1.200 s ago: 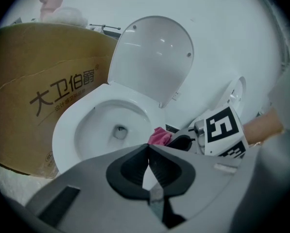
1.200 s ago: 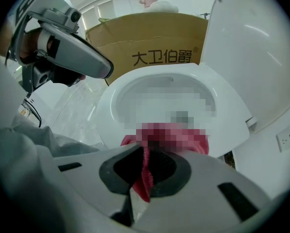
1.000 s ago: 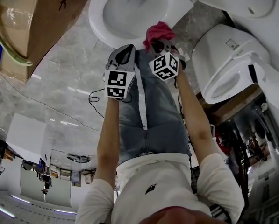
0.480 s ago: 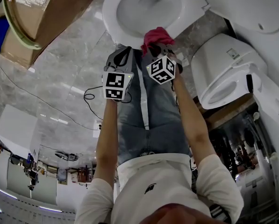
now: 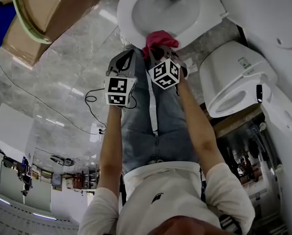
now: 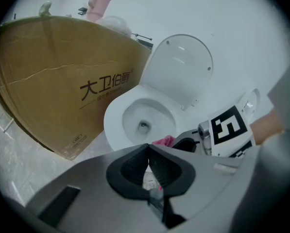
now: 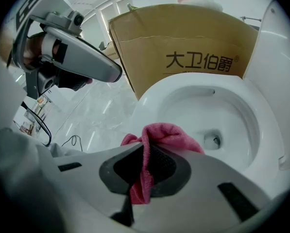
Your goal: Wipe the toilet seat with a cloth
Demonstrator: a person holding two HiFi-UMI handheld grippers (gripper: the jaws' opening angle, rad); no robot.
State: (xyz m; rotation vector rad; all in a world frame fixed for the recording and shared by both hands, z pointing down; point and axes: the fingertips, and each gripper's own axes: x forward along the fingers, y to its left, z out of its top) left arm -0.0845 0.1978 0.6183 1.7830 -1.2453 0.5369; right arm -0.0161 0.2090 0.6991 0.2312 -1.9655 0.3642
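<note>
Approach step: my right tool (image 7: 147,154) grips the pink cloth (image 7: 166,132) near the toilet seat (image 7: 152,98), left tool (image 6: 148,154) closed on nothing; next, I press it down.

I am looking down on the toilet (image 5: 127,13) sitting at twelve o'clock, with the cardboard box (image 5: 53,13) standing at its ten o'clock and a second toilet (image 5: 234,77) lying at three. The cloth (image 5: 158,37) is sitting between the jaws of the right gripper (image 5: 159,49) at the bowl's near rim. The left gripper (image 5: 128,53) is hovering just beside it, at its nine o'clock.
</note>
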